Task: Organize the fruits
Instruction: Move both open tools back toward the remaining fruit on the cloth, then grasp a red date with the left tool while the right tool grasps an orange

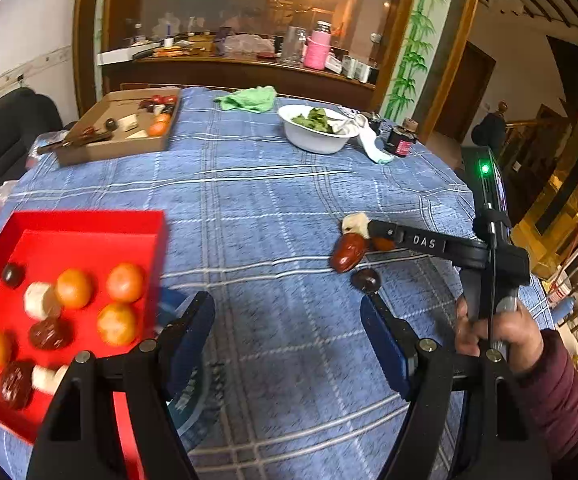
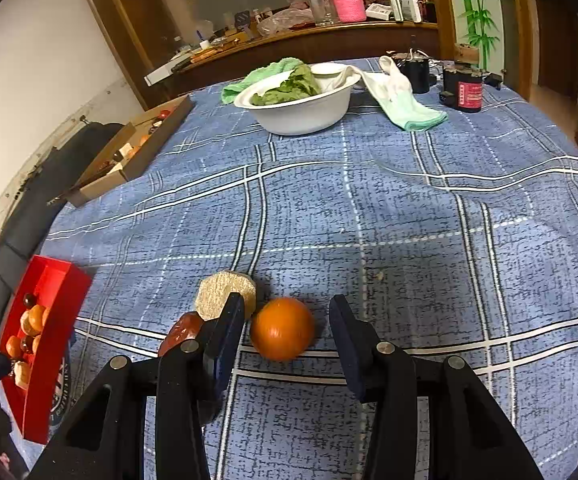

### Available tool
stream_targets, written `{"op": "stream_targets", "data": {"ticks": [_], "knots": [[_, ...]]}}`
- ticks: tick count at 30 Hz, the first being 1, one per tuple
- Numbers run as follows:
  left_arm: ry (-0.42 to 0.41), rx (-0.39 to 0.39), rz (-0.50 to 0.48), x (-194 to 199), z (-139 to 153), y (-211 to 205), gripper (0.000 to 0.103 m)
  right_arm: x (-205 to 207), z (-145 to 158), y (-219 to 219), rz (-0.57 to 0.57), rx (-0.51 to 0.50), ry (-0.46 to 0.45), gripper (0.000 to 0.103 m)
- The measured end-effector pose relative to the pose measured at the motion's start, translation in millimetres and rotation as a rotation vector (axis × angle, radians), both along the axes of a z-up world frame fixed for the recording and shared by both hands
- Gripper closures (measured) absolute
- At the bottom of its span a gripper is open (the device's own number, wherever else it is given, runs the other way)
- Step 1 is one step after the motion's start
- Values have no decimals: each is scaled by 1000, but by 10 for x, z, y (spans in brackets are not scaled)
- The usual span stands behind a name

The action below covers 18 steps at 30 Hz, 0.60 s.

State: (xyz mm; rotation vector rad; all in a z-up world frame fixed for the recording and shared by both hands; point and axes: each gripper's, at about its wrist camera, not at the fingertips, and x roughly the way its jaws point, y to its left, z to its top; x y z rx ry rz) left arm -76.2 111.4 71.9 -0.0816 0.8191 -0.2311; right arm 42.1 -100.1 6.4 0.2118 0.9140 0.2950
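Observation:
A red tray (image 1: pixel 89 222) at the left holds several small oranges, dark red dates and pale fruit chunks; it also shows in the right wrist view (image 2: pixel 55 280). My left gripper (image 1: pixel 289 320) is open and empty above the blue cloth, right of the tray. My right gripper (image 2: pixel 287 320) is open with its jaws on either side of an orange (image 2: pixel 283 328) on the cloth, not touching it. A pale chunk (image 2: pixel 225 292) and a red date (image 2: pixel 181 330) lie left of that orange. In the left wrist view the date (image 1: pixel 347 254), the chunk (image 1: pixel 355 224) and a dark round fruit (image 1: pixel 365 280) lie by the right gripper.
A blue plaid cloth (image 2: pixel 409 208) covers the round table. A cardboard box (image 1: pixel 117 128) with food bits sits far left. A white bowl (image 2: pixel 301 100) of greens, a green cloth (image 1: pixel 249 98), a white towel (image 2: pixel 401 96) and dark jars (image 2: pixel 467 88) stand at the far side.

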Motion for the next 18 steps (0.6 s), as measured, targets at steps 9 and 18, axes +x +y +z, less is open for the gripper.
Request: {"op": "stream_targets", "data": {"ticks": [9,18], "knots": [[59,-6,-98,539,-232,-431,29,-67,7,-136,9,95,18,72],[135,22,-173,1081,-512,-756,51,-55,52,-283,-22,142,18,77]]}}
